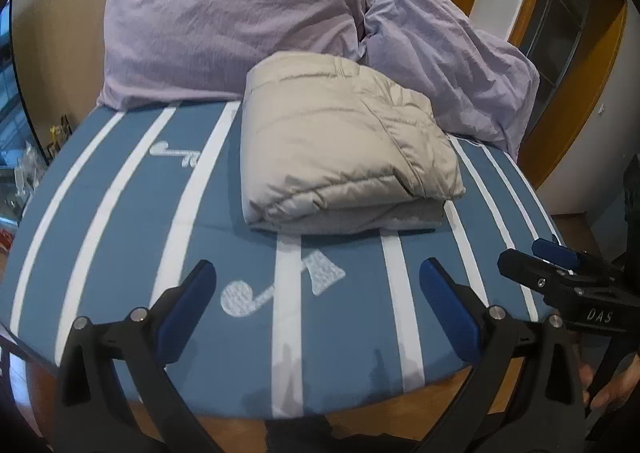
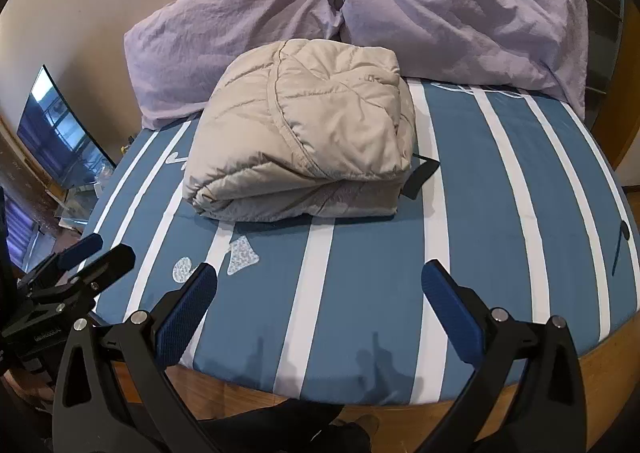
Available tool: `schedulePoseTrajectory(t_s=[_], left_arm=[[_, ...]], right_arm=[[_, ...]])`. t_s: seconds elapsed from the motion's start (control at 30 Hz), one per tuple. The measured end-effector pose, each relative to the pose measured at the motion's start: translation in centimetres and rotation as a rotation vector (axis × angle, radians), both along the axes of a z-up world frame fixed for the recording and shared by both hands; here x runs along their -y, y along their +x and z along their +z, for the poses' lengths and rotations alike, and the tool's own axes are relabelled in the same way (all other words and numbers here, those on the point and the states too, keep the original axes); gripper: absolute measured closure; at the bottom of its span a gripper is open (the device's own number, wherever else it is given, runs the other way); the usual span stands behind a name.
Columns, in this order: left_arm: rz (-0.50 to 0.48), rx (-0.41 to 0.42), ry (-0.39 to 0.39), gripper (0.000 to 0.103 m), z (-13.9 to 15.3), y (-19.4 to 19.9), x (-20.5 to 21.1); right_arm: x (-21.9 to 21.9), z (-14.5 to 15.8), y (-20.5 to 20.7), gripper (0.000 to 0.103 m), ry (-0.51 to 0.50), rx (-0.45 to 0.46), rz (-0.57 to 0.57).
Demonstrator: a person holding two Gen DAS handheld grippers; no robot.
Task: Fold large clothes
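Jacket: we see the beige jacket (image 1: 344, 145) folded in a bundle on the striped bed (image 1: 120, 237), just before two purple pillows (image 1: 224, 29).
Left gripper (image 1: 318, 285): wide, empty.
Right gripper (image 2: 320, 287): wide, empty.

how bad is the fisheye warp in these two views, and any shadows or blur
Left wrist view: strong barrel warp, the bed stripes bow outward, corners vignette black; the jacket is sharp, with a dark shadow under its near edge. Right wrist view: same warp, the bed edge curves; faint finger shadows of the right gripper fall on the near sheet; the left gripper is soft at the frame edge.
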State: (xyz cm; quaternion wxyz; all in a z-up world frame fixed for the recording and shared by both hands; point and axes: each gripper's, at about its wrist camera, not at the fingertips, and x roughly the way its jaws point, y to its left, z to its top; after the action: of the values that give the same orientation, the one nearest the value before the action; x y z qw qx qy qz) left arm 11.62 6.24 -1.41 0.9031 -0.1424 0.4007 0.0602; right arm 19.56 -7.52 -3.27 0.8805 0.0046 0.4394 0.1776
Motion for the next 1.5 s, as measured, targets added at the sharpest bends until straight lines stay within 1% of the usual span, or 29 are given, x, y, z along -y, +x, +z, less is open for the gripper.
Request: schedulePoseTrajectory(t_s=[0.1, 0.3, 1.5], left_arm=[[0.004, 0.010, -0.011, 0.002, -0.1, -0.5, 0.3], [0.014, 0.033, -0.018, 0.002, 0.1, -0.6, 0.3], [0.011, 0.017, -0.019, 0.002, -0.2, 0.4, 0.3]], right_arm=[[-0.2, -0.1, -0.6, 0.001, -0.015, 0.021, -0.005], [0.2, 0.0, -0.7, 0.001, -0.007, 0.041, -0.019], [0.2, -0.7, -0.2, 0.001, 0.005, 0.029, -0.030]])
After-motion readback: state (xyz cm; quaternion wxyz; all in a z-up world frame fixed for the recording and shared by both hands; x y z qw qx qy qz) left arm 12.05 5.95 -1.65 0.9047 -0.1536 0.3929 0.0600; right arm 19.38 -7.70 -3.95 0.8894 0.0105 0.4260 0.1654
